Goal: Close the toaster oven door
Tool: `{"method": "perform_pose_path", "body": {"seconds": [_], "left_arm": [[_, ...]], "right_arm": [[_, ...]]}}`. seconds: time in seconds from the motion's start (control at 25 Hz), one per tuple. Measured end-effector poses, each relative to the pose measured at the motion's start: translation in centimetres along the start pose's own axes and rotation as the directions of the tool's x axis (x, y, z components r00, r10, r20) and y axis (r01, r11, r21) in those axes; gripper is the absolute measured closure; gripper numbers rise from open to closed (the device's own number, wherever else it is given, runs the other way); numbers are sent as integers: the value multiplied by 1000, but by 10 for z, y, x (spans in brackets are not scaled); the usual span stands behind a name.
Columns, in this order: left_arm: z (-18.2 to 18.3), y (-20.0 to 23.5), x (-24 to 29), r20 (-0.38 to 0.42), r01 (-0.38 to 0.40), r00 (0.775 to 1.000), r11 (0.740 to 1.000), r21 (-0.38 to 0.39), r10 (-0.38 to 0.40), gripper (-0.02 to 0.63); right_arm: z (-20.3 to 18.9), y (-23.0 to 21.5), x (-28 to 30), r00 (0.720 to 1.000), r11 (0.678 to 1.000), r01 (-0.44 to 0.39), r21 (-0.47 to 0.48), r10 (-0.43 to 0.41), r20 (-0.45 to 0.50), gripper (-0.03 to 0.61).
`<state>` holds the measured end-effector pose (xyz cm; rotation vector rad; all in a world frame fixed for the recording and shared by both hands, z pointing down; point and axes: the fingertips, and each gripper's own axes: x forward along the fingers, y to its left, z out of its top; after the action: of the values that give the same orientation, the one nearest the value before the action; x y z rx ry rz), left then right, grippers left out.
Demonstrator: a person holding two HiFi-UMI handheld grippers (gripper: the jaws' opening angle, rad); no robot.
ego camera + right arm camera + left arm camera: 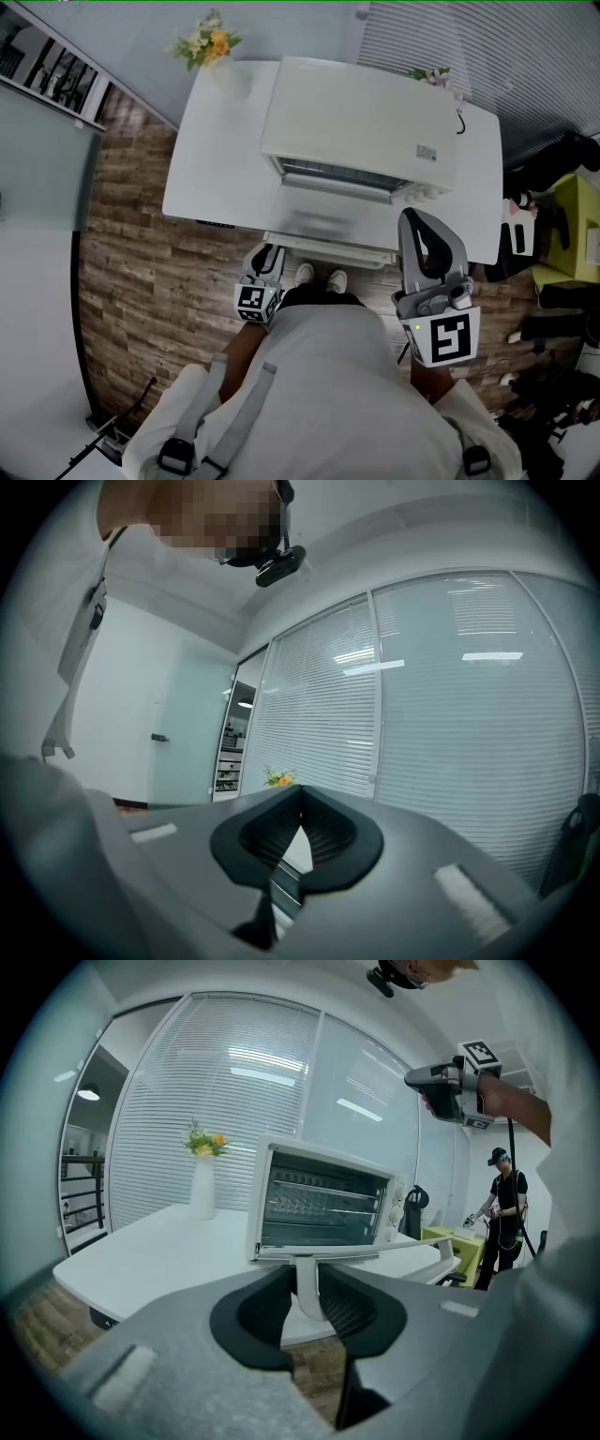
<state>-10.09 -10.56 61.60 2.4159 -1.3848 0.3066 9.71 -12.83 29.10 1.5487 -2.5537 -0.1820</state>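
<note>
Door (323, 225) open flat, projecting toward frame bottom, long axis left–right; left gripper (305, 1277) clasps handle (403, 1247); right gripper (298, 803) closed, empty.

Smooth whites ahead, matt greys in your hands.

Your left claw (306, 1267) and right claw (302, 791) are matt grey plastic with ribbed black pads. Between the left claw's pads, the handle (307, 1297) looks smooth and white. Beyond it, the toaster oven (323, 1204) has smooth white casing and bright wire racks. Under it, the bench (150, 1251) is smooth white. The floor (122, 281) below is grained wood plank.
</note>
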Motion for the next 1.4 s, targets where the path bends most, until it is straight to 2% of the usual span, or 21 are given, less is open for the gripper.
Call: {"method": "perform_pose_path", "body": {"seconds": [0.44,1.4], "left_arm": [[31,0,4,82,-1,997,1000,26,-1,517],[81,2,19,135,-24,991,1000,9,22,518]], "right_arm": [[-1,-2,0,1000,1000,3,3,-3,2,574],[-2,-10,0,1000,1000,15,4,-15,1,574]]}}
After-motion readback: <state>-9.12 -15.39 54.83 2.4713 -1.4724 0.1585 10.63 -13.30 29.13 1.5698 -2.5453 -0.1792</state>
